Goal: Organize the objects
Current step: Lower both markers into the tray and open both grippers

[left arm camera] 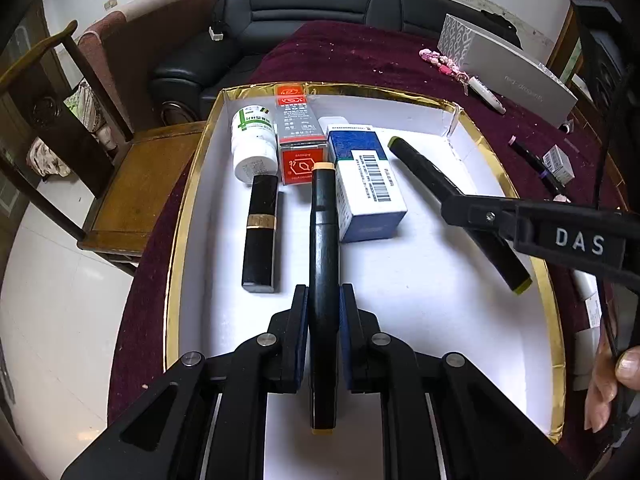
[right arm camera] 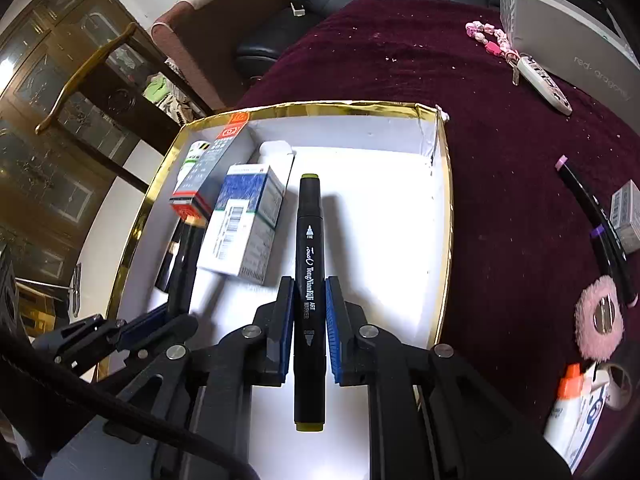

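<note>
A white box with a gold rim (left arm camera: 176,248) (right arm camera: 447,216) lies on a dark red cloth. My left gripper (left arm camera: 324,300) is shut on a black marker with beige caps (left arm camera: 323,216), held over the box floor beside a black lipstick tube (left arm camera: 261,232). My right gripper (right arm camera: 310,300) is shut on a black art marker with olive caps (right arm camera: 309,240) (left arm camera: 424,168), over the right half of the box. A white bottle (left arm camera: 253,140), a grey and orange carton (left arm camera: 298,128) (right arm camera: 208,168) and a blue and white carton (left arm camera: 368,184) (right arm camera: 248,220) lie at the box's far side.
On the cloth to the right lie a grey box (left arm camera: 508,68), a pink charm with a white key fob (right arm camera: 520,60), a black pen with purple bands (right arm camera: 596,232), a small carton (left arm camera: 560,162), a pink fluffy ring (right arm camera: 600,320) and a glue bottle (right arm camera: 572,408). A wooden chair (left arm camera: 132,184) stands left.
</note>
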`<state>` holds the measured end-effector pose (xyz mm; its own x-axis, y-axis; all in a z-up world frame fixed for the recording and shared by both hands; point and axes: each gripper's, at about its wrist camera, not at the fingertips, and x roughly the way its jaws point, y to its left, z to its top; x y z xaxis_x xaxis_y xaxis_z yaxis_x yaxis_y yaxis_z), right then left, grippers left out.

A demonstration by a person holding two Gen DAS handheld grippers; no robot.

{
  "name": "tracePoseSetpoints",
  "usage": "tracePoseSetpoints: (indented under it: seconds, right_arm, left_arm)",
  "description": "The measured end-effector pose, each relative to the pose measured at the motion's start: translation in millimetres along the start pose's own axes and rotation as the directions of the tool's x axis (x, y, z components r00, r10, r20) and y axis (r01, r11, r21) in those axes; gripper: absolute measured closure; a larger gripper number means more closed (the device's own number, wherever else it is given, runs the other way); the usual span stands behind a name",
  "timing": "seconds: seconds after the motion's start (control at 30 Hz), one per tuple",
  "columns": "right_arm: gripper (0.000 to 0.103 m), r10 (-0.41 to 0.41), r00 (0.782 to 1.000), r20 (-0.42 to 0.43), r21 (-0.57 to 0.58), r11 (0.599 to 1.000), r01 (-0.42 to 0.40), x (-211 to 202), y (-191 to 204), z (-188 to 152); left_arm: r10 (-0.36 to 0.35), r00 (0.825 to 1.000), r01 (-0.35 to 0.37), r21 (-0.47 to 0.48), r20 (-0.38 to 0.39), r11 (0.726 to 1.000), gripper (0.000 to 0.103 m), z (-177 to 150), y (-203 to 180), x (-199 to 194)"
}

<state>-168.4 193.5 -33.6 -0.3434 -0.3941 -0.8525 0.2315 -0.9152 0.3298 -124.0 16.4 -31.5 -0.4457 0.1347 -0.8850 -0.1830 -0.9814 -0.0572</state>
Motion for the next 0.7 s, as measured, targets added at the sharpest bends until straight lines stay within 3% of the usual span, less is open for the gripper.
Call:
tracePoseSetpoints:
  seconds: [0.7]
  right_arm:
    - [0.09,-0.006,1.0,-0.025,0.024,1.0,0.006,25.7,11.8,16.6]
  left_arm:
    - [-0.015,1.0,0.015,0.013,0.02,1.0,0.092,6.7,4.8,0.2]
